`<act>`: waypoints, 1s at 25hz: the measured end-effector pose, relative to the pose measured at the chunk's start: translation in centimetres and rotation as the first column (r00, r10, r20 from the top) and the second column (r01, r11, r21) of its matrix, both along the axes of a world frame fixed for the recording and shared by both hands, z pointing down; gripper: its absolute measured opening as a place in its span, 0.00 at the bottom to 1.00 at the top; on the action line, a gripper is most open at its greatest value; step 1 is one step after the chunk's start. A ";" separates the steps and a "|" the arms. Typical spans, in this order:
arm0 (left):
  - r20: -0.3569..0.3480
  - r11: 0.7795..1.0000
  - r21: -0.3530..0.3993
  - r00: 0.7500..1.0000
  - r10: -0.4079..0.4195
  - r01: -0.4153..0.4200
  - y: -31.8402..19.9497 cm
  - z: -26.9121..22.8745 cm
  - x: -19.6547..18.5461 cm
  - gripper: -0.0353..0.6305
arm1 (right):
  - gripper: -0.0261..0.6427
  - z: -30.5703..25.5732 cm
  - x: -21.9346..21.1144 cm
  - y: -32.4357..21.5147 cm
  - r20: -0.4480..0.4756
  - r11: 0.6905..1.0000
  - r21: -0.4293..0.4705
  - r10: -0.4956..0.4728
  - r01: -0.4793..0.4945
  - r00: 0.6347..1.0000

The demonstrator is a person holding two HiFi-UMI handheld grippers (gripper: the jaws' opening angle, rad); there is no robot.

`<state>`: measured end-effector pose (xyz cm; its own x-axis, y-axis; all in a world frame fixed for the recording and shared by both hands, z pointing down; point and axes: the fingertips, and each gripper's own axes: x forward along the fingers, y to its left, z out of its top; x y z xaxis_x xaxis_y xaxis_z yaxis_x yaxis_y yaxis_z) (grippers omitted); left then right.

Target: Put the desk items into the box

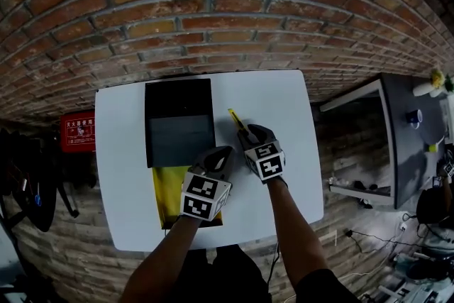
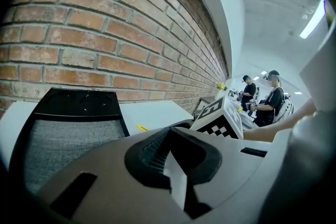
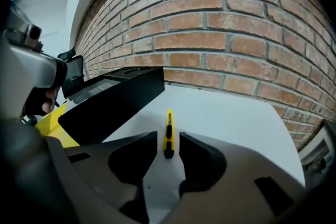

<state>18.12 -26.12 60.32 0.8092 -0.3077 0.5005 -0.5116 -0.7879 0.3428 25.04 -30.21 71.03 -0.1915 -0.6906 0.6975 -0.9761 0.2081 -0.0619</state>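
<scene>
Utility knife [image 3: 168,134]: yellow and black, flat on the white table [image 1: 284,117], outside the box. Its near end sits between the right gripper's jaws and its length runs straight ahead of them toward the brick wall [image 1: 213,10].
Right gripper [image 3: 168,139]: released. The jaws stand apart, one on each side of the knife's near end, with a thin gap on both sides, so the pads do not press it. It tilts down at the table.
Box [image 1: 179,131]: black, open, grey inside. It stands to the left of the right gripper and directly ahead of the left one.
Left gripper [image 1: 216,156]: clenched. Its own view shows the jaw tips together with nothing between them. It hangs at the near edge of the box, beside the right gripper.
Yellow flat sheet [image 1: 170,195]: lies under the near end of the box and below the left gripper.
Marker cube [image 2: 220,120]: the right gripper's own, seen just right of the left jaws.
People [image 2: 273,97]: standing well beyond, to the right.
</scene>
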 end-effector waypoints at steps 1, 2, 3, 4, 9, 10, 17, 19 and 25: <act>0.000 1.000 -0.001 1.000 0.000 0.000 0.0 0.0 0.0 0.07 | 0.23 0.2 0.0 -0.1 -0.002 1.000 -0.009 0.000 0.000 1.000; 0.001 1.000 -0.002 1.000 -0.001 0.001 0.0 0.0 -0.1 0.07 | 0.23 0.5 0.1 -0.2 -0.007 1.000 -0.017 0.003 -0.003 1.000; 0.003 1.000 -0.003 1.000 -0.002 0.002 0.0 0.0 -0.1 0.07 | 0.23 0.7 0.3 -0.3 -0.017 1.000 -0.024 0.009 -0.009 1.000; 0.004 1.000 -0.004 1.000 -0.003 0.003 0.0 0.1 -0.2 0.07 | 0.23 0.9 0.4 -0.4 -0.029 0.999 -0.029 0.016 -0.017 0.999; 0.006 1.000 -0.003 1.000 -0.008 0.008 -0.3 0.2 -0.6 0.07 | 0.23 1.3 0.6 -0.6 -0.056 0.999 -0.045 0.018 -0.020 0.998; 0.005 1.000 -0.003 1.000 -0.010 0.010 -0.3 0.2 -0.6 0.07 | 0.23 1.3 0.5 -0.6 -0.057 0.999 -0.047 0.015 -0.017 0.998; 0.003 1.000 -0.006 1.000 -0.026 0.026 -0.5 -0.1 -1.2 0.07 | 0.16 1.1 0.2 -0.5 -0.038 0.998 -0.065 0.022 -0.024 0.999; 0.002 0.999 -0.004 0.999 -0.034 0.034 -0.6 0.0 -1.4 0.07 | 0.16 1.3 0.2 -0.6 -0.030 0.998 -0.062 0.020 -0.022 0.999; -0.003 0.999 0.011 0.999 -0.049 0.049 -0.8 -0.6 -2.1 0.07 | 0.15 0.5 0.4 -0.2 -0.023 0.998 -0.048 0.030 -0.031 0.999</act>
